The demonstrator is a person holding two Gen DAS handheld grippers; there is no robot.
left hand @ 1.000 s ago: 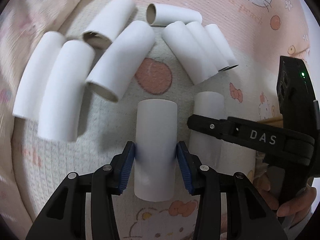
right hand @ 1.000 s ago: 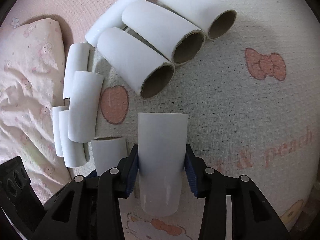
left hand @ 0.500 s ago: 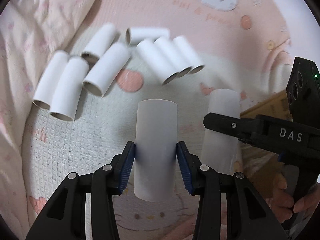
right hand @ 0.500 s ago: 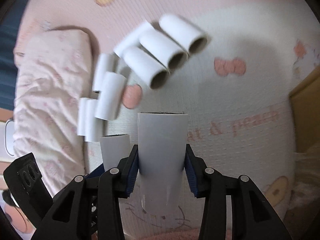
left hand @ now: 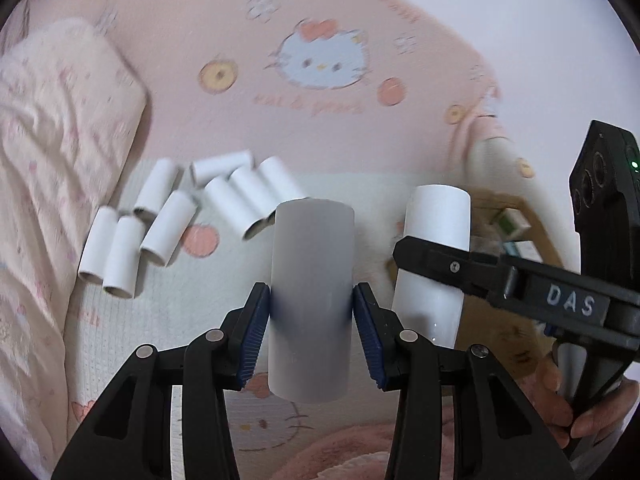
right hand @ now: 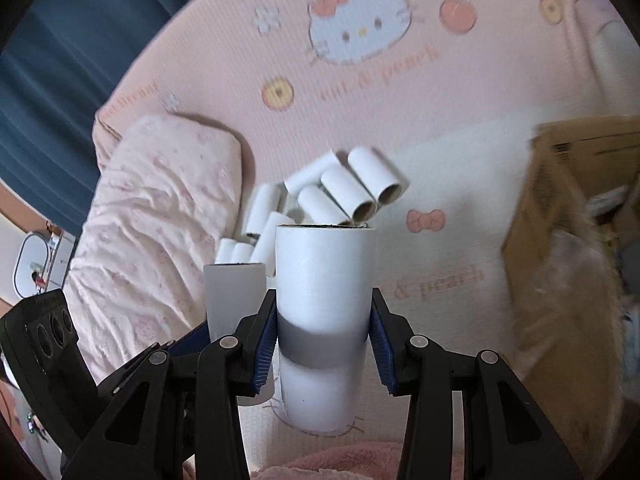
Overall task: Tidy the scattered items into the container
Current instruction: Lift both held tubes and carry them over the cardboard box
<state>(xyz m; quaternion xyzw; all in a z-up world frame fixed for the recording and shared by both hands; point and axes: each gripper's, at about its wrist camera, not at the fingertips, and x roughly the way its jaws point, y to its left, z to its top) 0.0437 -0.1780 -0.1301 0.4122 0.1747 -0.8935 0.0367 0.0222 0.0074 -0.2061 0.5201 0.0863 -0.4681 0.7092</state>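
I've a tube [left hand: 311, 304] pinched upright in each gripper's fingers; the box [right hand: 568, 216] lies rightward, nearer my right gripper [right hand: 322, 342].

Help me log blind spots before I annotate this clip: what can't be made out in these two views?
- Cardboard box contents: right wrist view, motion-blurred and cut by the edge.
- Lower end of the held tube: left wrist view, hidden behind the left gripper.
- Loose tubes: right wrist view, partly hidden by the right gripper's tube.
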